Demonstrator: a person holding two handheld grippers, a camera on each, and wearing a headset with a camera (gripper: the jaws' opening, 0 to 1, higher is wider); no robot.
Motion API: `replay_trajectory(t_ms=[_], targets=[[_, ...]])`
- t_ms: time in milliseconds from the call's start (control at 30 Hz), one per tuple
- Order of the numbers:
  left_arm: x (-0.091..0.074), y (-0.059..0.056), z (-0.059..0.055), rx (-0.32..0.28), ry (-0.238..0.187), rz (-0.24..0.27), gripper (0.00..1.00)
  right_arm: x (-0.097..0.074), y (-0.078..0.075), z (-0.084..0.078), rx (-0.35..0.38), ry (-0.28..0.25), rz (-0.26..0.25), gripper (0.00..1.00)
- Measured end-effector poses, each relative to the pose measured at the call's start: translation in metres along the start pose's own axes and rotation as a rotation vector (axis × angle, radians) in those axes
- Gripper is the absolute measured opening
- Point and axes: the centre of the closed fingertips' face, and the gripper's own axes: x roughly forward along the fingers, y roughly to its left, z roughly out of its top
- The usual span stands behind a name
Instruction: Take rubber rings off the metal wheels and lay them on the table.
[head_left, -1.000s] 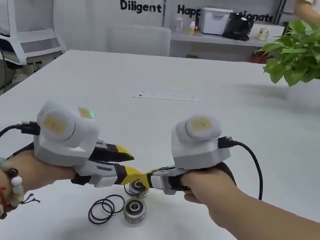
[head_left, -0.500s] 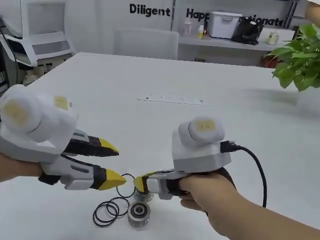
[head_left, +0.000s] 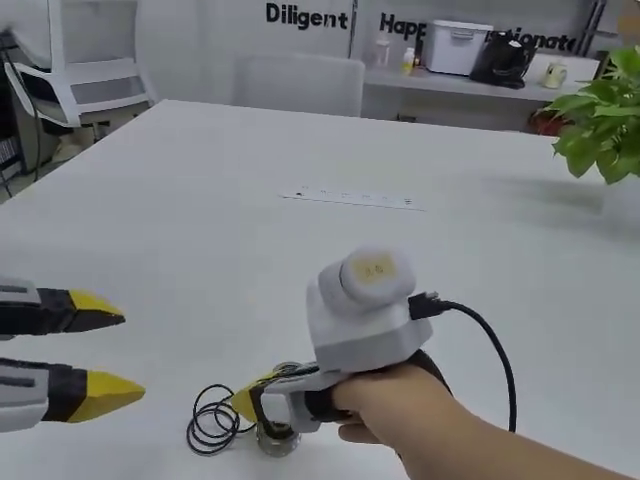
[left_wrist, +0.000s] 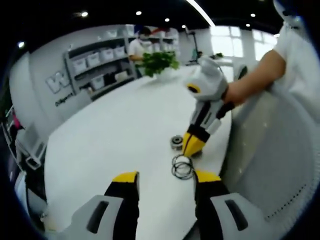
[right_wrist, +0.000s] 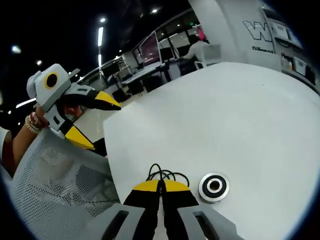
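Jaws of right gripper (right_wrist: 161, 184) (closed) sit at rubber rings (right_wrist: 171, 175)

Light: bright and even, supplied by ceiling lights (left_wrist: 138, 13)
Shadows: soft, faint
Edges: curved in gripper views
Blur: slight

The right tongs (right_wrist: 161, 187) meet; rubber rings (right_wrist: 168, 175) just beyond (metal wheel (right_wrist: 214, 187) beside).

White table (head_left: 300, 160) runs deep into the room. Grey chair (head_left: 298, 85) at its far edge. Back wall (head_left: 200, 40) carries dark lettering (head_left: 299, 15); counter (head_left: 440, 82) below it. Leafy plant (head_left: 600, 120) at right. Ceiling spotlights (left_wrist: 138, 12) lit.
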Motion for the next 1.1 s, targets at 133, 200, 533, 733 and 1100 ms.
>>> replay_trajectory(t_ms=[133,200,533,733,1100], targets=[[-0.006,-0.004,-0.010,-0.030,0.005,0.018,0.42,0.004,0.002,-0.004,-0.026,0.012,0.003,0.00],[-0.008,-0.007,-0.013,-0.056,-0.006,0.024,0.42,0.006,0.003,-0.006,-0.045,0.022,0.002,0.00],[-0.007,-0.007,-0.013,-0.096,-0.035,0.058,0.38,0.006,-0.005,-0.007,-0.175,0.026,-0.048,0.00],[-0.007,-0.007,-0.014,-0.128,-0.047,0.061,0.40,0.005,-0.012,-0.008,-0.185,0.034,-0.071,0.04],[-0.009,-0.003,-0.019,-0.172,-0.053,0.078,0.42,-0.001,-0.016,0.004,-0.161,-0.005,-0.094,0.04]])
